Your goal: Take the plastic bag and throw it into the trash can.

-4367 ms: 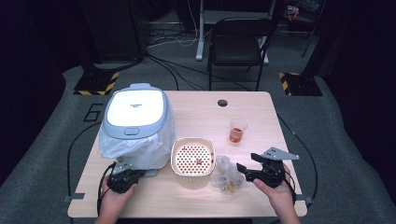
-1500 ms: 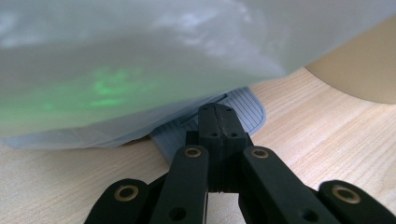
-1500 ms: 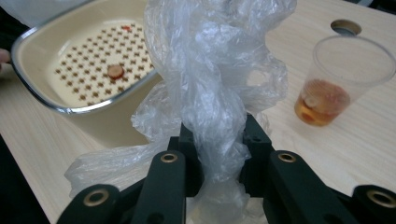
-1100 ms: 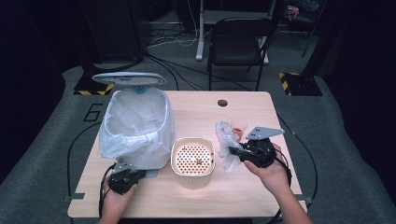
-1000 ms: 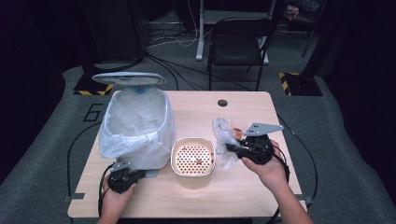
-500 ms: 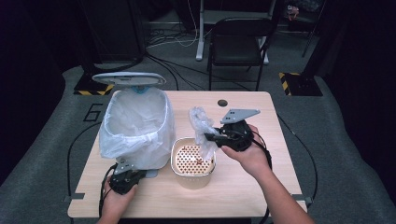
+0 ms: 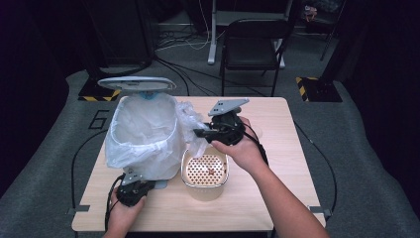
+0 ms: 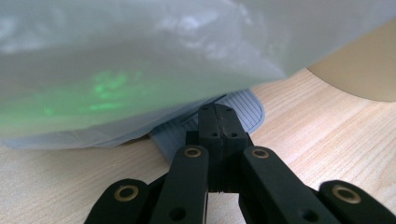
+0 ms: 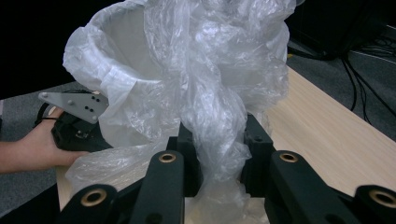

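Overhead, crumpled clear plastic bag, twisted, in right claw

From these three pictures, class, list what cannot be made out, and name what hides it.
- High view: the bin's bottom, hidden by its white liner.
- High view: the small brown bit in the perforated basket, too small to identify.
- Left gripper view: the bin's body, veiled by blurred liner; the grey ribbed pedal is partly covered.
- Right gripper view: the crumpled plastic bag blocks the table behind it.

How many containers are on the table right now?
2: the bag-lined bin at the left, lid up, and the beige perforated container beside it at the front. Anything behind the bin could be hidden.
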A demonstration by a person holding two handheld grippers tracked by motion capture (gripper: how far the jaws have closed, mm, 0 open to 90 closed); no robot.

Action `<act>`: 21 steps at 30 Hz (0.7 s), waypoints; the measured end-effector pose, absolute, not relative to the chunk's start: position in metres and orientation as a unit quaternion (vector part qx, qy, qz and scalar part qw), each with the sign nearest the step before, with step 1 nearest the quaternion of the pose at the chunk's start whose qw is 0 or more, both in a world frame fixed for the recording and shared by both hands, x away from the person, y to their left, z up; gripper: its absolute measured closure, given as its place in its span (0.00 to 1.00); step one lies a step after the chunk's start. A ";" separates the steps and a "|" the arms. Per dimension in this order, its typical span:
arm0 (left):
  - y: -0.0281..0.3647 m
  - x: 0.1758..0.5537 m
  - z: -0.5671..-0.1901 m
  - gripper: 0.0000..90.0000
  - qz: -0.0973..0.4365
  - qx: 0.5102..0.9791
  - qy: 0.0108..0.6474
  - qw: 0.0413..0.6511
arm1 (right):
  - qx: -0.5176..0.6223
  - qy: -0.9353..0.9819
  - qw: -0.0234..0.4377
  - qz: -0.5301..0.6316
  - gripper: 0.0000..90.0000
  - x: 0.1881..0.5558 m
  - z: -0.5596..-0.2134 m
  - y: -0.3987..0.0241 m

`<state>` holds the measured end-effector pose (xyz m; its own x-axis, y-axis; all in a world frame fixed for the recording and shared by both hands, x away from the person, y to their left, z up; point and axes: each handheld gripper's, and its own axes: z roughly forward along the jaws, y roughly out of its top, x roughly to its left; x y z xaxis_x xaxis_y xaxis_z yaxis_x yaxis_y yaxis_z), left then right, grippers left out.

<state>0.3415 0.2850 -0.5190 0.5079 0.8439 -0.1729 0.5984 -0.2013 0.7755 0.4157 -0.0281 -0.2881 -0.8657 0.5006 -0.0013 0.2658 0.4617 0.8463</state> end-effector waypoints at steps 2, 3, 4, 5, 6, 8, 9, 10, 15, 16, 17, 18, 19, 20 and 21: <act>0.285 0.342 -0.519 1.00 0.147 0.761 0.473 0.418 | 0.229 0.845 0.124 0.467 0.82 0.416 -0.288 -0.026; 0.285 0.341 -0.519 1.00 0.148 0.761 0.473 0.419 | 0.225 0.846 0.124 0.466 0.82 0.418 -0.287 -0.023; 0.284 0.341 -0.519 1.00 0.149 0.761 0.474 0.418 | 0.225 0.844 0.120 0.471 0.82 0.419 -0.285 -0.018; 0.284 0.341 -0.519 1.00 0.149 0.761 0.473 0.419 | 0.223 0.844 0.119 0.472 0.82 0.420 -0.284 -0.017; 0.285 0.341 -0.519 1.00 0.148 0.761 0.473 0.418 | 0.220 0.844 0.120 0.473 0.82 0.421 -0.283 -0.014; 0.285 0.341 -0.519 1.00 0.147 0.758 0.476 0.421 | 0.217 0.845 0.122 0.474 0.82 0.422 -0.282 -0.012; 0.285 0.341 -0.519 1.00 0.147 0.760 0.475 0.419 | 0.215 0.845 0.120 0.475 0.82 0.423 -0.281 -0.008; 0.284 0.341 -0.519 1.00 0.148 0.760 0.474 0.419 | 0.211 0.844 0.119 0.478 0.82 0.424 -0.278 -0.003; 0.284 0.341 -0.519 1.00 0.153 0.757 0.476 0.420 | 0.198 0.844 0.119 0.484 0.82 0.427 -0.276 0.019; 0.284 0.341 -0.519 1.00 0.153 0.757 0.476 0.420 | 0.198 0.844 0.119 0.484 0.82 0.427 -0.276 0.019; 0.284 0.341 -0.519 1.00 0.152 0.759 0.475 0.418 | 0.194 0.845 0.116 0.485 0.82 0.428 -0.276 0.029; 0.284 0.341 -0.519 1.00 0.152 0.759 0.475 0.418 | 0.194 0.845 0.116 0.485 0.82 0.428 -0.276 0.029; 0.285 0.341 -0.519 1.00 0.151 0.761 0.474 0.417 | 0.190 0.846 0.115 0.485 0.82 0.430 -0.278 0.038; 0.285 0.341 -0.519 1.00 0.151 0.761 0.474 0.417 | 0.190 0.846 0.115 0.485 0.82 0.430 -0.278 0.038; 0.284 0.341 -0.519 1.00 0.151 0.757 0.477 0.420 | 0.189 0.846 0.115 0.485 0.82 0.431 -0.278 0.042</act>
